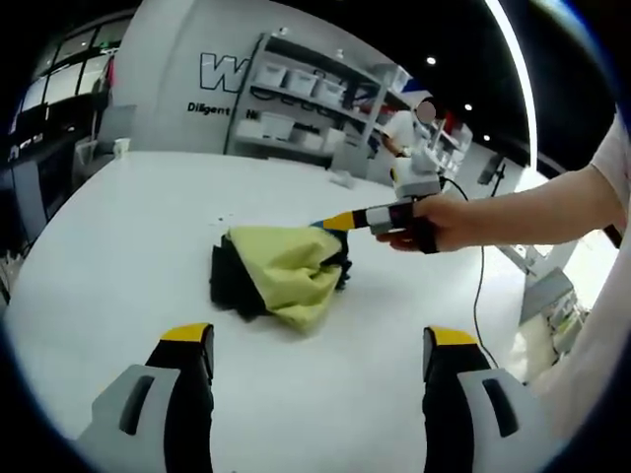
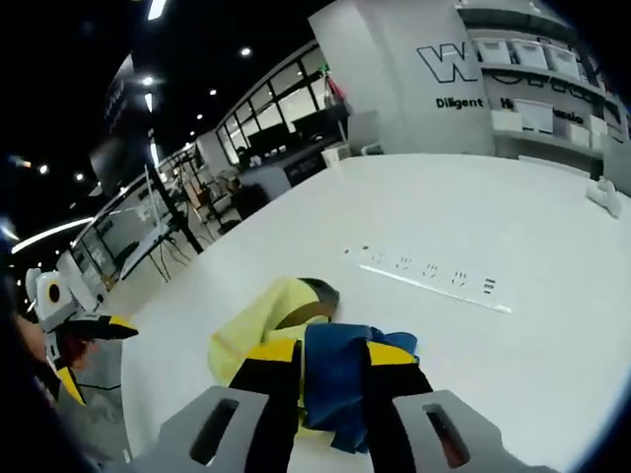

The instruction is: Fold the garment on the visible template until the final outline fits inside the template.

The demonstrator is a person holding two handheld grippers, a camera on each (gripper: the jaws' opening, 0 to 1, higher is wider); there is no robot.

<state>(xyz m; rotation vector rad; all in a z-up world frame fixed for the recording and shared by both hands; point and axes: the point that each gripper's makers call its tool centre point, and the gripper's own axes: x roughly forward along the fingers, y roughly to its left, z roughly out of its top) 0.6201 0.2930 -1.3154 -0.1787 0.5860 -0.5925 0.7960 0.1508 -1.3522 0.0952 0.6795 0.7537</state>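
Blue cloth, a fold of the crumpled yellow, blue and black fabric garment (image 2: 340, 379), sits pinched between the nearly closed jaws of the right gripper (image 2: 330, 384); the left gripper (image 1: 320, 345) hovers near the heap with jaws spread wide and holding nothing. Garment (image 1: 281, 271) lies bunched on the white table (image 1: 128, 227); no template outline is discernible, so the work looks early; next, lift and spread it flat before folding.

Garment (image 1: 281, 271) on table (image 1: 118, 256)
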